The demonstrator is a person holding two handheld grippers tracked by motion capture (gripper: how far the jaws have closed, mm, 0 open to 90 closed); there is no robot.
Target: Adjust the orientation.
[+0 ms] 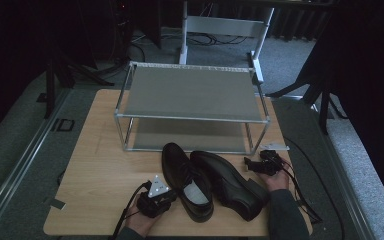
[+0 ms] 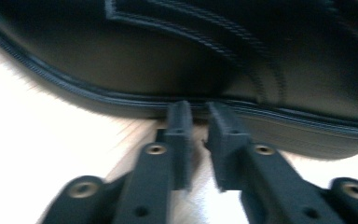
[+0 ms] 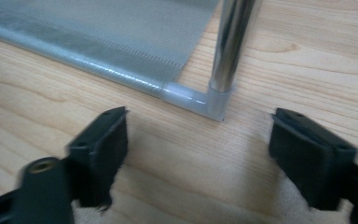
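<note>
Two black dress shoes sit side by side on the wooden table [image 1: 95, 165], just in front of the two-tier shoe rack [image 1: 190, 92], and neither has made it onto a shelf yet, so by my reckoning the real work is all ahead: both tiers look bare, both shoes wait to be lifted. The left shoe [image 1: 185, 177] points toward the rack with its opening facing up and a pale insole showing; the right shoe [image 1: 227, 182] lies touching it, angled, heel toward the person. The left gripper [image 1: 166, 196] sits right at the left shoe's side, and in the left gripper view its jaws stand only narrowly apart, tips up against the welt with nothing pinched between them, just bare wood in the gap. The right gripper [image 1: 252, 164] hovers near the rack's front right corner, jaws spread wide and empty over the tabletop. Look at the materials: smooth, matte-sheened leather [image 2: 177, 51] with raised rows of stitching and a ribbed seam along the sole edge; the rack has a shiny chrome post [image 3: 230, 42] plugged into a cloudy plastic corner joint [image 3: 200, 100], with grey woven fabric [image 3: 121, 28] stretched as the shelf. The tabletop is pale, fine-grained wood with rounded corners.
</note>
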